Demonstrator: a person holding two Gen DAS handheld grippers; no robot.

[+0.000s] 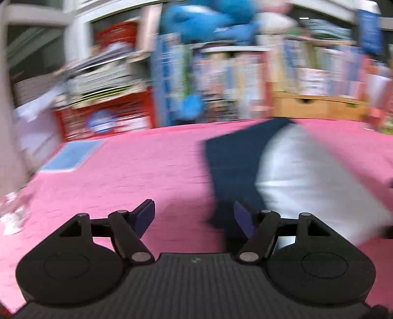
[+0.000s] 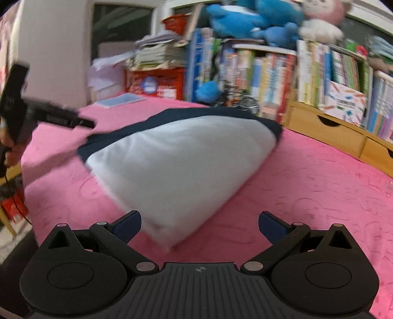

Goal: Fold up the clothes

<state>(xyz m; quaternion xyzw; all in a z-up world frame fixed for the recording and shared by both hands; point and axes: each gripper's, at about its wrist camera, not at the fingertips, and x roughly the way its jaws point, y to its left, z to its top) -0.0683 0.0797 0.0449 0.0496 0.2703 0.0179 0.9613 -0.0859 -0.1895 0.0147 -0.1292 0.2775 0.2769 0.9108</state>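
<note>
A folded white garment with dark navy trim (image 2: 181, 159) lies on the pink bedspread (image 2: 307, 186). In the left wrist view the garment (image 1: 307, 176) lies ahead and to the right, blurred by motion. My left gripper (image 1: 194, 216) is open and empty above the bedspread (image 1: 137, 176), its right finger near the garment's navy edge. It also shows in the right wrist view (image 2: 49, 115) at far left, beside the garment. My right gripper (image 2: 199, 225) is open and empty, just short of the garment's near corner.
A bookshelf (image 2: 270, 73) packed with books stands behind the bed, with blue plush toys (image 2: 245, 17) on top. Wooden drawers (image 2: 331, 132) sit at the right. A blue booklet (image 2: 120, 100) lies on the far left of the bedspread. A red crate (image 2: 157, 81) holds stacked papers.
</note>
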